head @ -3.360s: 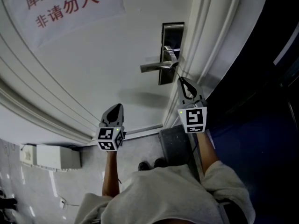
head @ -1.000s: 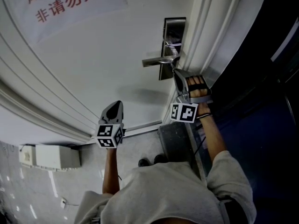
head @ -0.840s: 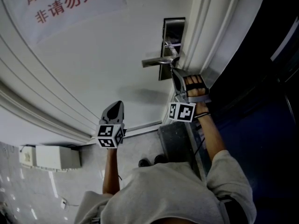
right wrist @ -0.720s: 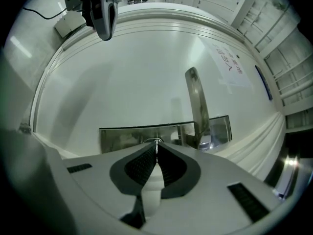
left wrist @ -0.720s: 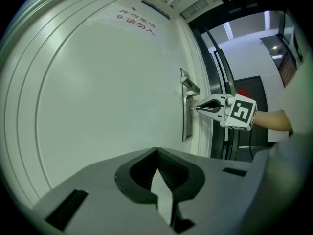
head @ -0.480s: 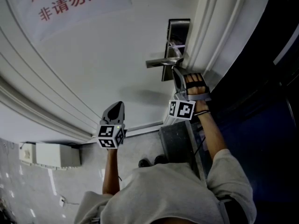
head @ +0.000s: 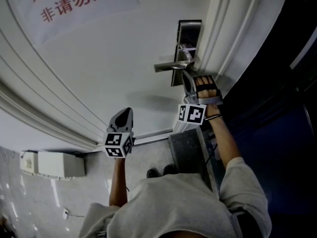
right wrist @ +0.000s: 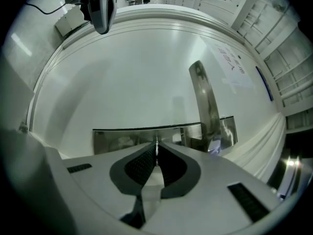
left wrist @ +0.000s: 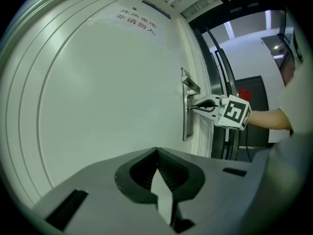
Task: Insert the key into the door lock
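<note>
Key (right wrist: 156, 150) pinched by level right hand-held gripper (head: 185, 78) at lock (head: 190, 31).

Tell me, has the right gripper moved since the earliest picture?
Yes. The right gripper has moved up and left toward the lock plate, its tip now under the handle.

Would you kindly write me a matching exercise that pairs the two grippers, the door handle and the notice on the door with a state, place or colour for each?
1. left gripper
2. right gripper
3. door handle
4. notice

A. bears red characters
B. shut on the key, at the lock plate
C. silver, sticks out from the lock plate
D. shut, empty, apart from the lock plate

Pairs: 1-D, 2-B, 3-C, 4-A.
</note>
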